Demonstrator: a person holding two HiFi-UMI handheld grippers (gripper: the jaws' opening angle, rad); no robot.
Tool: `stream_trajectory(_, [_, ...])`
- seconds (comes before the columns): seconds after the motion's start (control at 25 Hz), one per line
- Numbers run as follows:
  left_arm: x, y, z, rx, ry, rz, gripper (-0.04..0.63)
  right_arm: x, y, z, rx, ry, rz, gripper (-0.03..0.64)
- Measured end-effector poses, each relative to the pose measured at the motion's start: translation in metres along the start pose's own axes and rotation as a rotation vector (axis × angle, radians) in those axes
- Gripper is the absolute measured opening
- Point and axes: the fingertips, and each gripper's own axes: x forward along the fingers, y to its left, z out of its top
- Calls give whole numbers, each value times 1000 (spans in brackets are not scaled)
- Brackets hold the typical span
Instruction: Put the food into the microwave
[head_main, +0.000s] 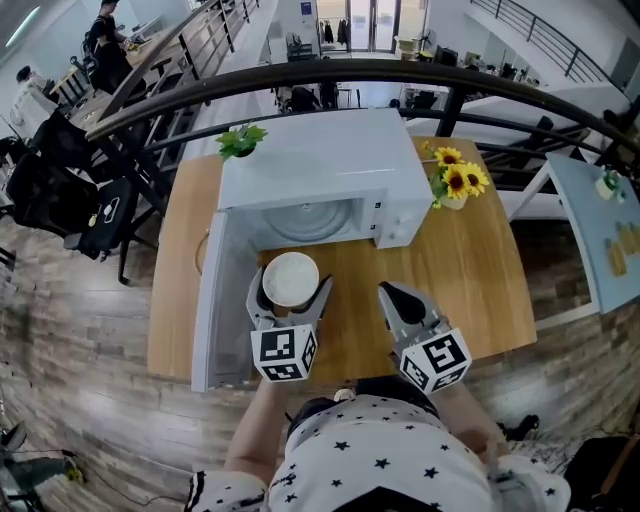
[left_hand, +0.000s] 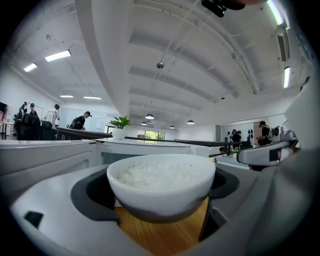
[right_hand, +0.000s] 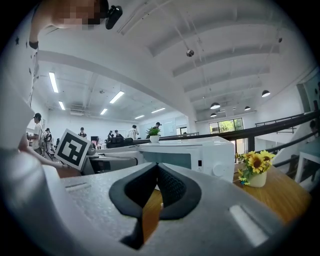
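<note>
Left gripper: my left gripper (head_main: 290, 292) was clamped on the bowl of rice (head_main: 290, 276); in the left gripper view I saw both dark pads pressed against the bowl's sides, with the wooden table (head_main: 470, 280) showing beneath it.
Bowl of rice: white, upright and heaped with rice; it was held just in front of the microwave's open cavity, at 6 o'clock from the opening, and not yet inside.
Right gripper: my right gripper (head_main: 386, 291) was clenched with nothing in it; in the right gripper view its pads met at the tips; it sat at 3 o'clock from the bowl, near but apart.
Microwave: the white microwave (head_main: 320, 165) stood at the table's far side; its door (head_main: 215, 310) was swung out at 9 o'clock from the bowl; I could see the glass turntable (head_main: 305, 220) inside.
Surroundings: a vase of sunflowers (head_main: 455, 183) stood at 3 o'clock from the microwave; a small green plant (head_main: 240, 140) stood at 10 o'clock from it.
</note>
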Motion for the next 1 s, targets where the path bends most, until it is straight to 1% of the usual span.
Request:
stream_trajectory(0.24, [42, 8, -2, -4, 6, 19, 511, 24, -22, 0, 9, 18, 34, 6])
stream_trajectory(0.44, [71, 16, -8, -11, 27, 25, 511, 40, -39, -1, 34, 35, 32, 6])
stream_trajectory(0.64, [99, 22, -18, 1, 46, 22, 511, 55, -52, -8, 42, 52, 28, 6])
stream_trajectory(1.0, [136, 34, -37, 3, 76, 27, 511, 74, -61, -20, 54, 86, 35, 6])
